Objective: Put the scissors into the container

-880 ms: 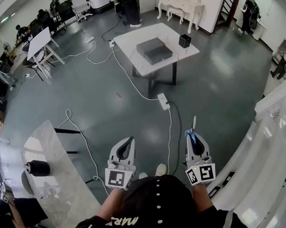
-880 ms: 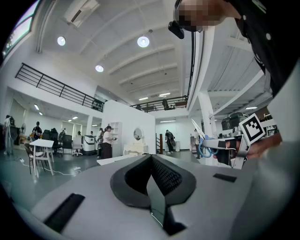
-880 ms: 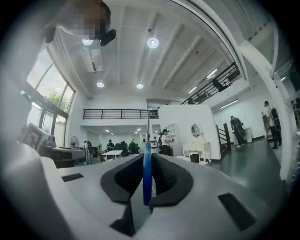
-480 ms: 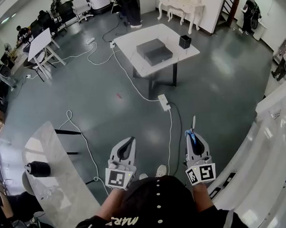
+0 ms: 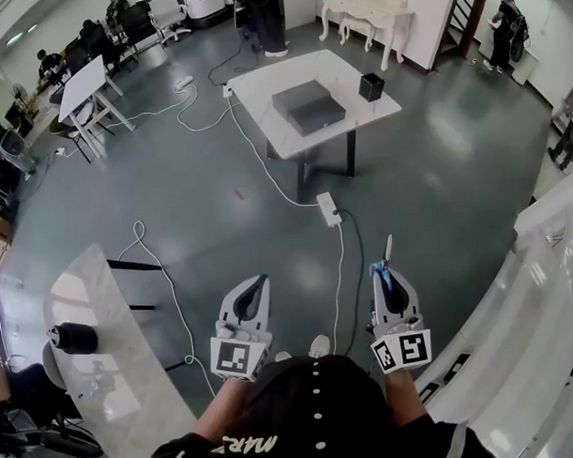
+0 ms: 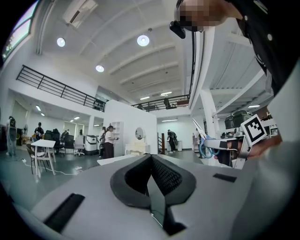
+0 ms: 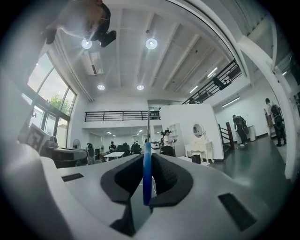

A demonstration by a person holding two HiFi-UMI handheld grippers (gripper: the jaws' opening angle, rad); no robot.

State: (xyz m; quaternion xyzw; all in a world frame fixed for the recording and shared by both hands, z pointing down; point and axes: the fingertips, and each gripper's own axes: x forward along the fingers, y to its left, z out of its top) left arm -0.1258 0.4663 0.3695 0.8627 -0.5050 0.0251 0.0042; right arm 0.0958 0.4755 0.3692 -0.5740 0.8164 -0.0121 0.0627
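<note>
We look down past a person's head and forearms at 2 grippers held level and side by side, both pointing out over a grey floor (image 5: 173,199).

The right gripper (image 5: 387,272) is closed to a narrow gap on the scissors (image 5: 389,252). Its 2 pads pinch the blue handle from either side. The pale blades stick out straight ahead, past the fingertips. In the right gripper view the blue handle stands edge-on, upright in the middle of the gripper.

The left gripper (image 5: 257,286) sits just to the left of the right one, not touching it. In the left gripper view its jaws are brought together with nothing between them, and the scissors show off to its right.

The container (image 5: 371,85), a small black box, stands well ahead of both grippers, roughly in line with the right one. It rests near the right edge of a white tabletop (image 5: 263,83). 2 flat grey boxes (image 5: 308,104) lie to its left. A white power strip (image 5: 327,207) lies on the floor between the grippers and that tabletop.
</note>
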